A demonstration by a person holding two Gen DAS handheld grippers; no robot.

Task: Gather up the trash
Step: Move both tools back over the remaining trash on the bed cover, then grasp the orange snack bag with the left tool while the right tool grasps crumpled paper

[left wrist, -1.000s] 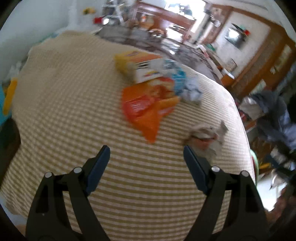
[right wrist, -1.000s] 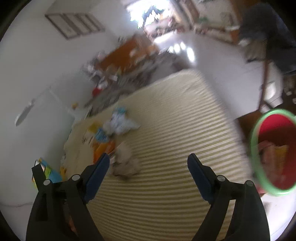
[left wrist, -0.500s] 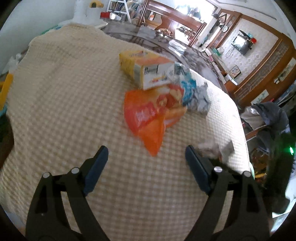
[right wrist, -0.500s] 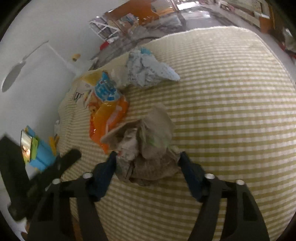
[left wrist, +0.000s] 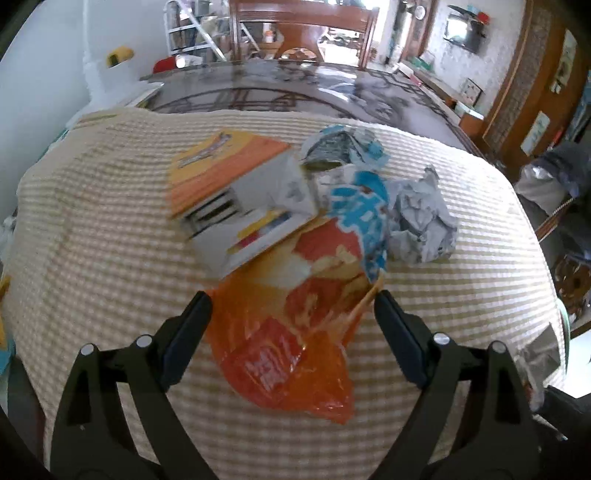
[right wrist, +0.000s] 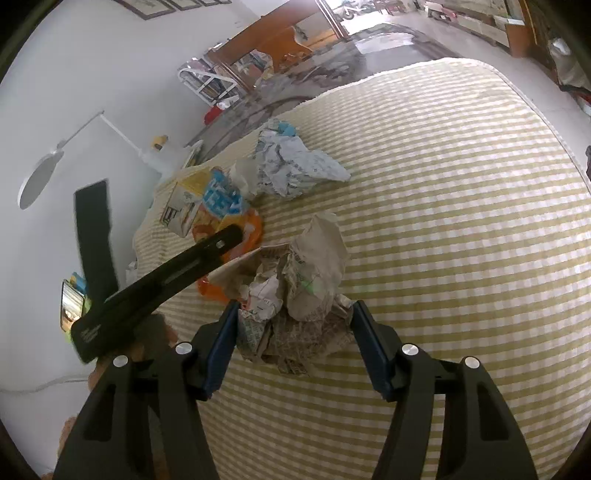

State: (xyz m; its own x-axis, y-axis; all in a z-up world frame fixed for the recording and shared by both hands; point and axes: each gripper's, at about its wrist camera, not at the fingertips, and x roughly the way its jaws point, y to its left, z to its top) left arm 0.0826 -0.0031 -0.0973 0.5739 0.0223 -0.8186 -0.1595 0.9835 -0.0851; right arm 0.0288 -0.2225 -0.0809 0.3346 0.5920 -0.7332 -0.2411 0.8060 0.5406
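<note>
The right gripper (right wrist: 291,332) is squeezing a crumpled beige newspaper wad (right wrist: 295,295) whose loose flaps risk slipping, while the left gripper (left wrist: 291,317) is straddling wide the slick orange plastic snack bag (left wrist: 295,339) beside that wad

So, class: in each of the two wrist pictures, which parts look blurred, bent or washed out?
Left wrist view: the box is smeared with motion blur, the doorway behind is blown out; right wrist view: the cloth stripes curve with fisheye bending, the newspaper ball is fairly sharp.

white wall (right wrist: 122,85), wooden doorway (left wrist: 303,22), glossy floor (left wrist: 295,92), checked tablecloth (right wrist: 461,221)
</note>
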